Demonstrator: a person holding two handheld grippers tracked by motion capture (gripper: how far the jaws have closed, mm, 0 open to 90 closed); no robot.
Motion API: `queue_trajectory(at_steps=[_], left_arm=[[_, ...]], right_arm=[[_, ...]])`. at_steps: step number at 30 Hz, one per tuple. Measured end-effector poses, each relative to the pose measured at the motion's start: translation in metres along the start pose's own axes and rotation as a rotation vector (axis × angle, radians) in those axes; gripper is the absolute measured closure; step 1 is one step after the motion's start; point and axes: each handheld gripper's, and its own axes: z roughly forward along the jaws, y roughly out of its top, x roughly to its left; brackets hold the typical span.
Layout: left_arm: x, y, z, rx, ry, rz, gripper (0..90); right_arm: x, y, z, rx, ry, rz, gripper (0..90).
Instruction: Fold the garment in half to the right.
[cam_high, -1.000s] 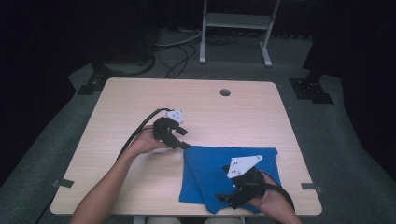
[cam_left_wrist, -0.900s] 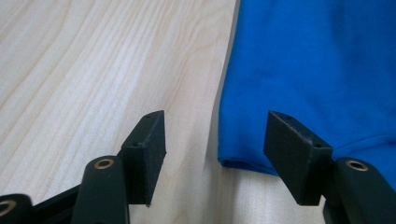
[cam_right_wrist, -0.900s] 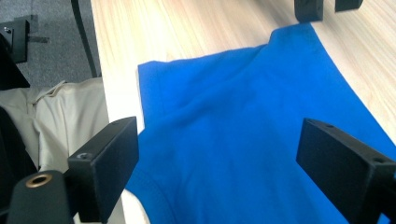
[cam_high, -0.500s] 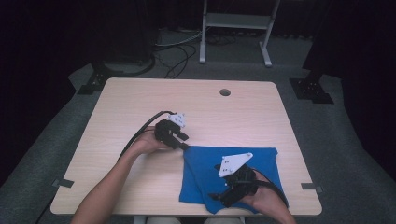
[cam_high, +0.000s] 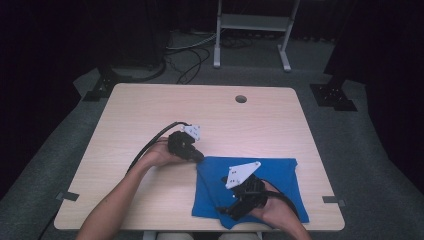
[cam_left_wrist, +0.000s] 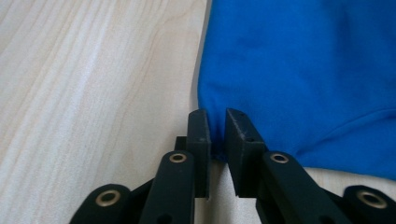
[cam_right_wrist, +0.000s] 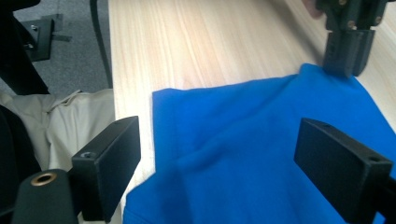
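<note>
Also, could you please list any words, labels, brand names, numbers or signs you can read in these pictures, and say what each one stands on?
None: no readable text anywhere.
The blue cloth is plain, with no tag or print in sight.
The wooden table carries no label.
The left tongs, pinching the cloth's corner, and the right tongs, open over the cloth, bear no marking, only screws.
</note>
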Motion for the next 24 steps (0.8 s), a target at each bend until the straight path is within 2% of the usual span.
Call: queue_trajectory(at_steps=[4, 6, 10, 14, 18, 24], left_arm=[[0.0, 0.0, 0.0, -0.002, -0.001, -0.008, 81.9], [-0.001, 0.0, -0.001, 0.005, 0.001, -0.004, 82.2], [-0.002, 0.001, -0.002, 0.025, 0.008, 0.004, 82.9], [-0.004, 0.0, -0.004, 0.036, 0.013, -0.003, 82.8], [-0.006, -0.003, -0.007, 0.052, 0.015, 0.015, 82.6], [-0.008, -0.007, -0.01, 0.04, 0.031, 0.005, 82.4]], right_arm=[[0.001, 0.001, 0.004, 0.007, 0.017, -0.001, 13.0], [0.001, 0.002, 0.008, 0.008, 0.052, -0.004, 13.0], [0.005, 0.004, 0.017, 0.026, 0.059, -0.016, 13.1], [0.007, 0.006, 0.024, 0.037, 0.065, -0.028, 18.0], [0.013, 0.01, 0.031, 0.027, 0.093, -0.064, 21.3], [0.02, 0.015, 0.042, 0.053, 0.126, -0.115, 29.0]])
